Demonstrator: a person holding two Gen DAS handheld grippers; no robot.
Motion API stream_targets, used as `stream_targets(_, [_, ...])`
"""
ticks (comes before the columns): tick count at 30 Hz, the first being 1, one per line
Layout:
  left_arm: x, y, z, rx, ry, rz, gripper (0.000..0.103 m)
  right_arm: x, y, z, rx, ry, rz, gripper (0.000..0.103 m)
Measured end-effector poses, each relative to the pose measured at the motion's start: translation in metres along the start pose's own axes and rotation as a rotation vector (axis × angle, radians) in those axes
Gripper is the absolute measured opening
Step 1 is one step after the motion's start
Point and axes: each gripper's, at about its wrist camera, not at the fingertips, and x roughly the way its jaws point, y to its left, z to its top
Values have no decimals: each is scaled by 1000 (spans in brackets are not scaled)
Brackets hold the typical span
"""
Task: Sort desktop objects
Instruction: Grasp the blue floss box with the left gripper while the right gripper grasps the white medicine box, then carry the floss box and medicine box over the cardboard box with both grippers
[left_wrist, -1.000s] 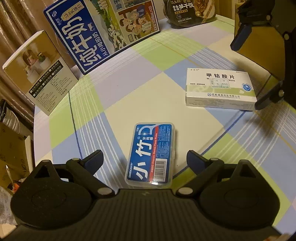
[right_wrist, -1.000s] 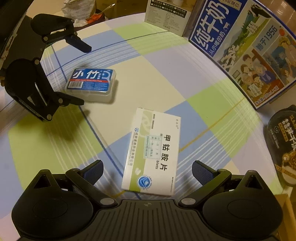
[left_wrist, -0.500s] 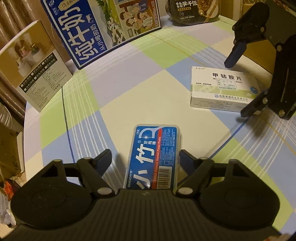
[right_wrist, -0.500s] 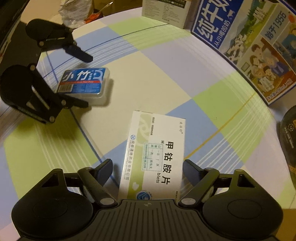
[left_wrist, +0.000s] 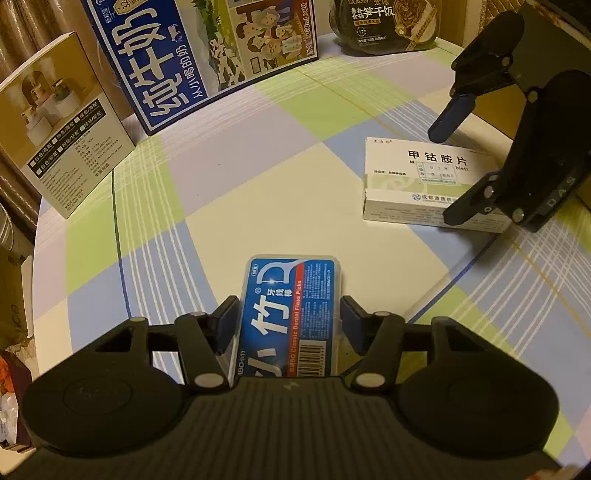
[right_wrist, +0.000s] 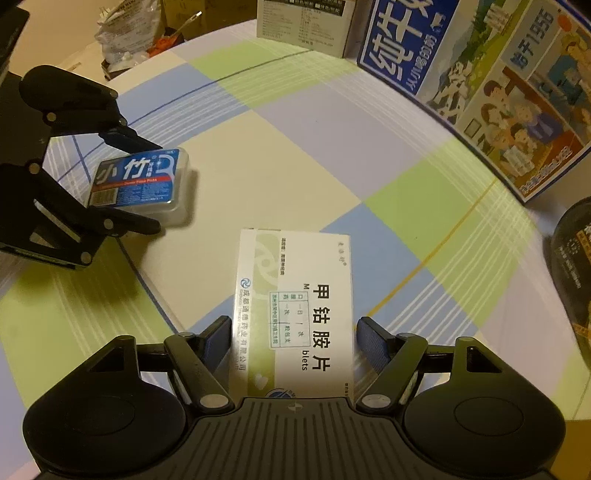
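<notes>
Blue pads of the left gripper have just been closing around the dental floss pick box, narrower than before, seemingly touching; the right gripper has likewise been closing, straddling the white tablet box with a slight gap left.

— What print was read on the small items?
— "小竹" and "Classic Dental Floss Picks" were noted on the blue floss-pick case; "甲钴胺片" on the white medicine box.
— And at the back?
— "纯牛奶" and "200mL×12" were read on the milk carton, with "始于1956" seen from the right wrist view; "笋干饭" on the dark bowl.
</notes>
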Motion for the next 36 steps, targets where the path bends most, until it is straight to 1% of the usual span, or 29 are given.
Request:
stream_targets(5, [0, 1, -2, -5, -8, -6, 54, 8, -6, 0, 58, 9, 18, 71])
stream_targets(7, [0, 2, -2, -9, -10, -9, 54, 9, -7, 0, 86, 11, 22, 69])
stream_targets(14, [0, 1, -5, -23, -12, -14, 53, 4, 0, -7, 123, 32, -16, 68])
stream_targets(17, [-3, -4, -8, -30, -6, -14, 52, -1, 2, -15, 176, 43, -32, 68])
stream_targets(20, [-7, -12, -14, -47, 3, -15, 52, -9, 5, -27, 240, 47, -29, 68])
stream_targets(24, [-15, -28, -24, -58, 7, -19, 52, -19, 24, -42, 241, 54, -35, 68])
stream_targets(26, [-19, -37, -29, -66, 7, -26, 52, -24, 34, -52, 251, 54, -24, 68])
stream_targets(32, [-35, -65, -50, -94, 17, -52, 52, -39, 58, -91, 314, 47, 22, 68])
stream_targets(36, [-49, -84, -63, -112, 28, -52, 52, -49, 70, -123, 376, 50, 28, 68])
